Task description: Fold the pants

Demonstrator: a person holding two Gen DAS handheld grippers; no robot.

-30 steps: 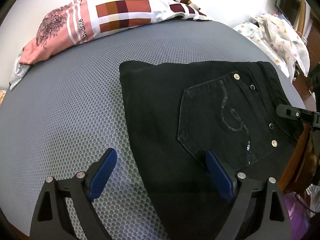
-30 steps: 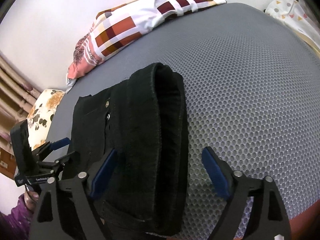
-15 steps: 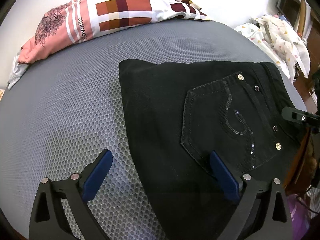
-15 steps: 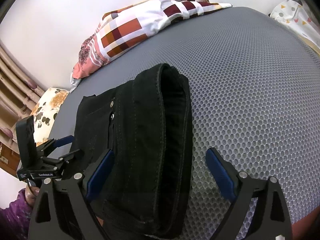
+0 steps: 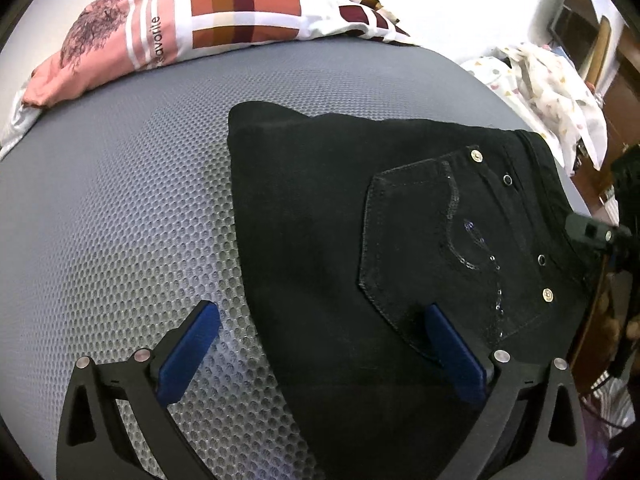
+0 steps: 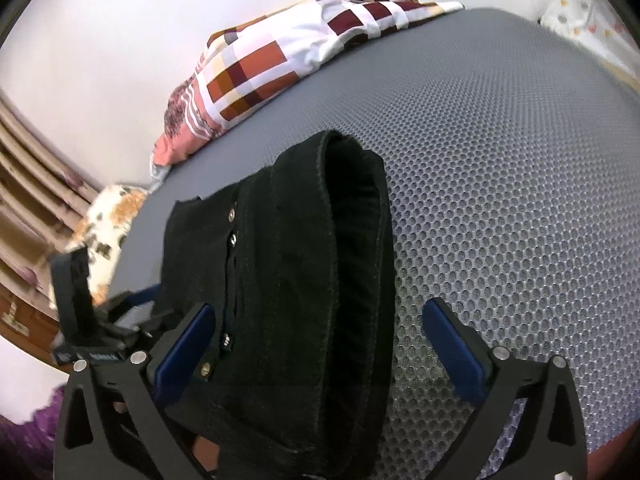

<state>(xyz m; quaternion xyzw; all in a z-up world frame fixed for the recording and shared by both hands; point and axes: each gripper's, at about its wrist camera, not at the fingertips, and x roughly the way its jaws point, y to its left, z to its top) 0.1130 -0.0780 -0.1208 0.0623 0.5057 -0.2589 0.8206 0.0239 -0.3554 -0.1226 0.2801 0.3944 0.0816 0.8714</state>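
While the folded black denim pants lie at the grey mesh mattress's near edge, the left gripper and right gripper hover low, jaws spread, holding nothing.

You have black pants with silver rivets and a sequin swirl on the pocket, lying on a grey honeycomb-mesh bed. At its far edge sits white bedding checked in rust, maroon and tan, beside a pink striped cloth. Your gripper pads are blue.
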